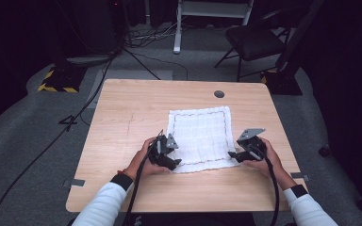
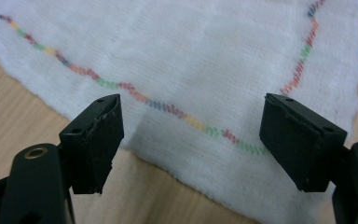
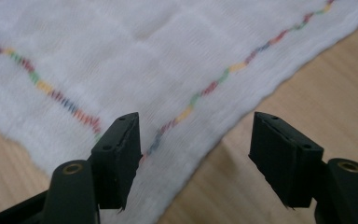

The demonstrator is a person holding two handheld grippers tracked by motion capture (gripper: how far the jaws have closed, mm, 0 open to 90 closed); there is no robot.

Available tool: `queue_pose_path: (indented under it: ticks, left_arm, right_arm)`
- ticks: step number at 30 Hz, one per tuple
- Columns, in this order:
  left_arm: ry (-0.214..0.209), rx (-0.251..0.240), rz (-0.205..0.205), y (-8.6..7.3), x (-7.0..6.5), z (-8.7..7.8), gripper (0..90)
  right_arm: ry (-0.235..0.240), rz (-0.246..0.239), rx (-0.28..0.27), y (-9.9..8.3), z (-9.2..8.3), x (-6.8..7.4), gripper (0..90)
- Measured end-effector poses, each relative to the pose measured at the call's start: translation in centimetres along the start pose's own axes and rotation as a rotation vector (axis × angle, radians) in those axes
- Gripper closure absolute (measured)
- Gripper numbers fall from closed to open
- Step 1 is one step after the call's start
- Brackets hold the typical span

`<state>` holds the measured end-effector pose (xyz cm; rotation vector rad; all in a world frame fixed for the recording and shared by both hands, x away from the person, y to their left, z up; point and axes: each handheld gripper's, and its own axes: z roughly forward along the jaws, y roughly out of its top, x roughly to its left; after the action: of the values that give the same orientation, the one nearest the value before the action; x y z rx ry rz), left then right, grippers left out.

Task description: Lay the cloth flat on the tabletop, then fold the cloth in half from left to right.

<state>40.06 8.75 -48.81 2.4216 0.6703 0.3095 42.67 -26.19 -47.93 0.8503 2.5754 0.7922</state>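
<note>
- White cloth [image 1: 200,136] w/ multicolour stitched border lies flat on the wooden tabletop [image 1: 122,113], roughly centre, a bit toward the right; near edge sits between the two hands.
- Left tongs [image 1: 173,157] at cloth's near-left corner, held by left hand [image 1: 143,160]. Jaws stand wide apart, nothing gripped.
- In left gripper view, left tongs [image 2: 191,135] straddle the corner: cloth [image 2: 191,56] edge + stitch line run between the jaws, pads clear of the fabric; can't tell if jaw tips touch the tabletop [image 2: 14,116].
- Right tongs [image 1: 233,154] at cloth's near-right corner, held by right hand [image 1: 266,162]. Also wide open, holding nothing.
- In right gripper view, right tongs [image 3: 196,154] frame the corner tip: cloth [image 3: 121,51] corner lies between the jaws, one jaw over fabric, other over bare tabletop [image 3: 307,93]. No pinch visible.
- Cloth itself mostly smooth, slight waviness along near edge.
- Small dark round hole [image 1: 219,93] in tabletop, far side, beyond the cloth.
- Black chair [image 1: 257,40] on floor, far right, well apart from tabletop.
</note>
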Motion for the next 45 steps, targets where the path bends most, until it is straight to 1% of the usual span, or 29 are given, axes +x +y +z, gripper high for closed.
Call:
queue_pose_path:
  ticks: [1, 2, 4, 5, 6, 7, 9, 10, 11, 13, 14, 16, 17, 19, 21, 22, 23, 24, 25, 26, 27, 28, 30, 32, 33, 36, 40, 43, 45]
  left_arm:
    - [0.000, -0.012, -0.003, -0.2, 0.0, 0.0, 21.8]
    - [0.001, -0.009, -0.002, -0.3, -0.1, -0.2, 21.8]
    - [-0.006, -0.020, -0.015, -0.7, -0.2, -0.3, 22.7]
    - [-0.011, -0.023, -0.015, -0.9, -0.2, -0.4, 22.7]
    - [-0.022, -0.025, -0.021, -1.1, -0.2, -0.4, 22.7]
    - [-0.036, -0.025, -0.027, -1.3, -0.2, -0.6, 22.7]
    - [-0.057, -0.028, -0.041, -1.7, -0.3, -0.7, 22.7]
    - [-0.063, -0.028, -0.039, -1.8, -0.4, -0.8, 22.7]
    - [-0.065, -0.026, -0.037, -1.9, -0.5, -0.9, 22.7]
    - [-0.074, -0.025, -0.040, -2.2, -0.7, -1.1, 22.7]
    - [-0.082, -0.026, -0.041, -2.5, -0.8, -1.3, 22.7]
    - [-0.085, -0.030, -0.039, -3.0, -1.1, -1.7, 22.7]
    - [-0.090, -0.030, -0.045, -3.3, -1.4, -1.9, 22.7]
    - [-0.090, -0.034, -0.038, -3.4, -1.6, -2.1, 22.6]
    - [-0.074, -0.033, -0.013, -3.5, -1.7, -2.5, 21.3]
    - [-0.068, -0.036, -0.011, -3.5, -1.7, -2.7, 21.0]
    - [-0.063, -0.046, -0.016, -3.5, -1.6, -2.9, 21.1]
    - [-0.072, -0.080, -0.031, -3.6, -1.3, -3.5, 21.0]
    - [-0.072, -0.080, -0.031, -3.6, -1.3, -3.5, 20.9]
    - [-0.068, -0.088, -0.039, -3.6, -1.2, -3.8, 20.9]
    - [-0.055, -0.089, -0.034, -3.6, -1.0, -4.0, 20.5]
    - [-0.050, -0.090, -0.035, -3.7, -0.9, -4.1, 20.3]
    - [-0.037, -0.100, -0.045, -3.8, -0.6, -4.5, 20.4]
    - [-0.025, -0.109, -0.052, -3.8, -0.4, -4.7, 20.6]
    - [-0.020, -0.106, -0.057, -3.9, -0.3, -4.8, 21.0]
    - [-0.017, -0.112, -0.064, -4.1, 0.0, -4.9, 21.0]
    - [-0.003, -0.110, -0.076, -4.0, 0.7, -4.7, 20.8]
    - [0.007, -0.125, -0.093, -3.8, 1.4, -4.7, 20.9]
    - [0.036, -0.135, -0.091, -3.7, 1.8, -4.7, 21.4]
  right_arm:
    - [-0.012, 0.007, -0.013, -0.8, -0.3, 0.6, 35.2]
    - [-0.012, 0.007, -0.013, -0.8, -0.3, 0.6, 35.2]
    - [-0.012, 0.032, -0.010, -1.5, -0.8, 1.0, 34.6]
    - [-0.012, 0.032, -0.010, -1.5, -0.8, 1.0, 34.7]
    - [-0.007, 0.049, -0.011, -1.7, -0.9, 1.1, 34.7]
    - [0.015, 0.081, -0.023, -2.5, -1.3, 1.3, 34.6]
    - [0.021, 0.082, -0.031, -2.8, -1.5, 1.5, 34.6]
    - [0.017, 0.084, -0.034, -3.3, -1.9, 1.9, 34.6]
    - [0.017, 0.084, -0.034, -3.3, -1.9, 1.9, 34.6]
    - [-0.005, 0.065, -0.035, -3.8, -2.4, 2.5, 34.5]
    - [-0.007, 0.064, -0.031, -3.9, -2.6, 2.7, 34.5]
    - [-0.003, 0.066, -0.031, -4.1, -2.7, 2.9, 34.5]
    - [-0.004, 0.071, -0.038, -4.4, -2.9, 3.0, 33.4]
    - [-0.009, 0.065, -0.042, -4.5, -3.0, 3.2, 33.2]
    - [-0.009, 0.047, -0.053, -4.7, -3.2, 3.3, 33.3]
    - [-0.010, 0.042, -0.061, -4.6, -3.3, 3.3, 33.4]
    - [-0.016, 0.040, -0.073, -4.6, -3.4, 3.3, 33.6]
    - [-0.016, 0.040, -0.085, -4.6, -3.5, 3.2, 33.8]
    - [-0.016, 0.040, -0.085, -4.6, -3.5, 3.2, 33.8]
    - [-0.017, 0.046, -0.106, -4.5, -3.8, 3.2, 34.0]
    - [-0.023, 0.050, -0.120, -4.4, -4.0, 3.2, 34.3]
    - [-0.027, 0.053, -0.132, -4.3, -4.1, 3.2, 34.6]
    - [-0.019, 0.056, -0.149, -4.1, -4.3, 3.2, 34.9]
    - [-0.025, 0.051, -0.167, -3.9, -4.5, 3.3, 35.7]
    - [-0.011, 0.055, -0.185, -3.7, -4.7, 3.4, 36.5]
    - [-0.008, 0.052, -0.187, -3.4, -4.6, 3.6, 36.8]
    - [-0.003, 0.034, -0.211, -2.5, -4.7, 3.8, 37.3]
    - [0.020, 0.027, -0.227, -1.9, -4.5, 4.1, 37.8]
    - [0.026, 0.015, -0.223, -1.5, -4.3, 4.4, 37.8]
